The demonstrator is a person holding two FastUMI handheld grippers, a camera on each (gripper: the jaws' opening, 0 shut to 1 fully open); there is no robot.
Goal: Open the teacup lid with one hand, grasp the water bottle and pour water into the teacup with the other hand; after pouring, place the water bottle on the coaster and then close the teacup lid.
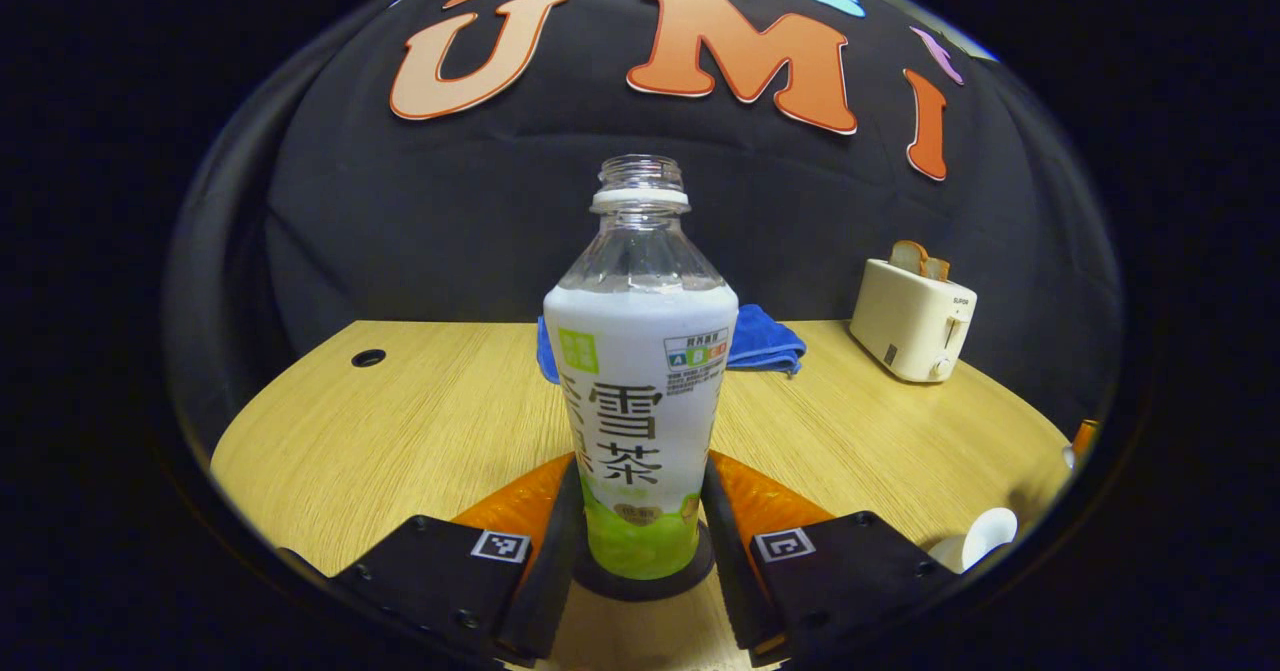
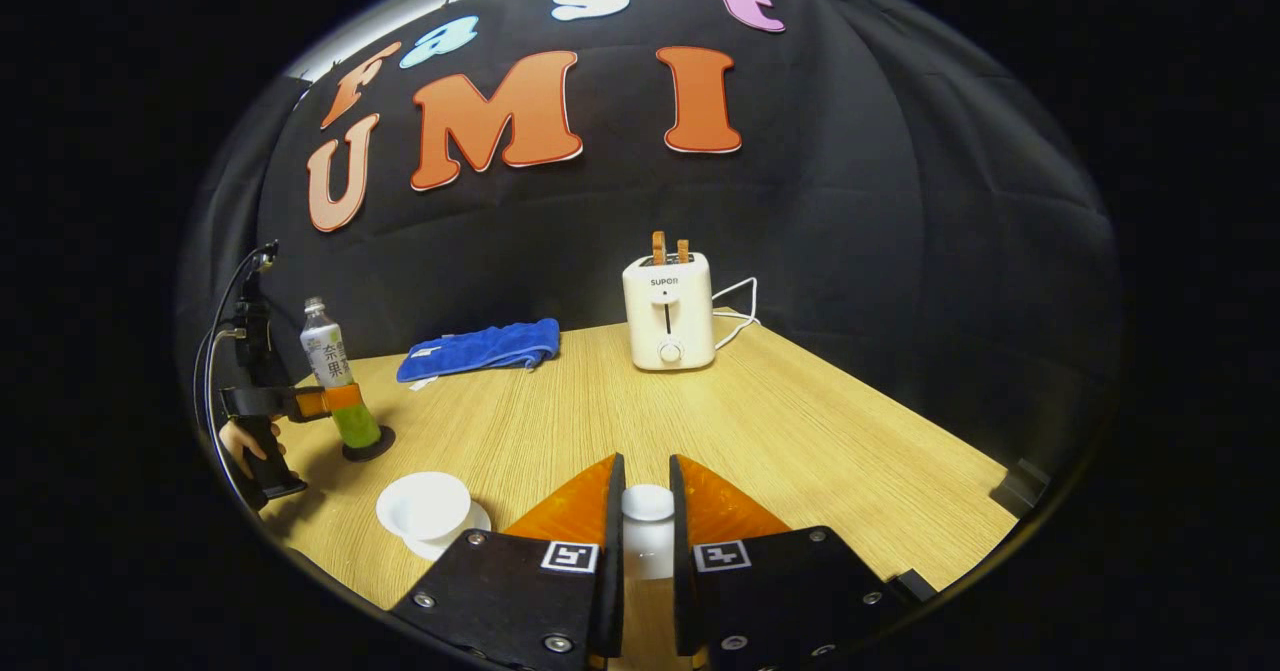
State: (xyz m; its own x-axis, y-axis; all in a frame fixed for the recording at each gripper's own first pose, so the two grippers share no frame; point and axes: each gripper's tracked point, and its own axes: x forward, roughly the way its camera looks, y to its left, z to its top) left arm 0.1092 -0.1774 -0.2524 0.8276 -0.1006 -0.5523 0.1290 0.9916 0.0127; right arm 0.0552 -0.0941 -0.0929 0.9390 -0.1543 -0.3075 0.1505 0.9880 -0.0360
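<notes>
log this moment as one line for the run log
left gripper: around bottle, on coaster | right gripper: shut on lid | teacup: open | stage: bottle placed, lid not yet back

Cream toaster (image 2: 668,313) upright near the back of the light wooden table (image 2: 820,431), two slices of toast (image 2: 669,248) poking out of the slots, white cord (image 2: 738,303) trailing off to its right. Blue towel (image 2: 481,349) lying crumpled along the back edge, well apart from the toaster. Round cable hole (image 1: 368,358) in the tabletop, far left corner.
</notes>
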